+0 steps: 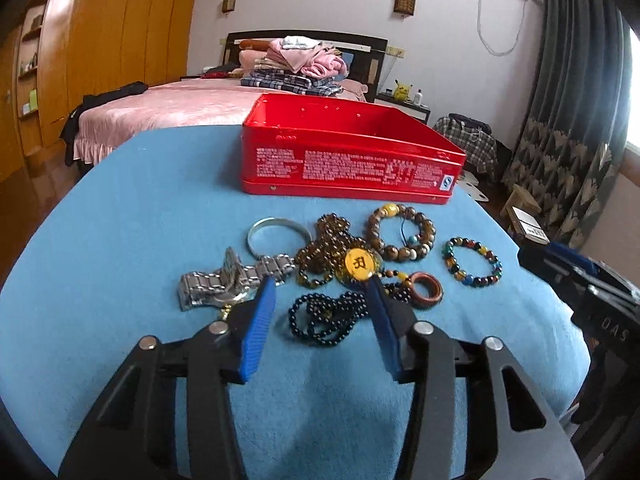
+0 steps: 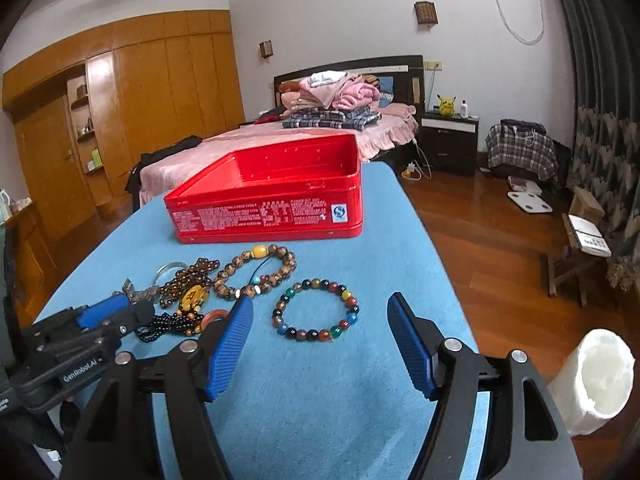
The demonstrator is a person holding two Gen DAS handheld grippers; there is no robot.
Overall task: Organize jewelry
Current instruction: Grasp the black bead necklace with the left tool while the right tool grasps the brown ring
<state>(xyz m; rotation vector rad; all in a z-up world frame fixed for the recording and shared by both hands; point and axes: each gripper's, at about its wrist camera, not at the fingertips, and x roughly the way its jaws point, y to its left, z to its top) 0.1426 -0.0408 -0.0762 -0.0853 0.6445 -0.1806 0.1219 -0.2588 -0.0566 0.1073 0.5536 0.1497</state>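
Observation:
An open red tin box (image 1: 344, 160) (image 2: 268, 208) stands at the far side of the blue cloth. Jewelry lies in front of it: a silver bangle (image 1: 276, 229), a steel watch (image 1: 224, 284), a brown bead necklace with a yellow pendant (image 1: 358, 265), a brown bead bracelet (image 1: 400, 232) (image 2: 256, 270), a black bead string (image 1: 326, 318), a brown ring (image 1: 426, 290) and a multicolour bead bracelet (image 1: 472, 260) (image 2: 316, 310). My left gripper (image 1: 322, 294) is open, its fingers either side of the black beads. My right gripper (image 2: 320, 310) is open around the multicolour bracelet, above it.
The blue-covered table (image 1: 120, 240) ends close on the right, with wooden floor (image 2: 500, 240) beyond. A pink bed (image 1: 168, 108) with folded clothes stands behind the box. A white roll (image 2: 596, 380) is at the lower right.

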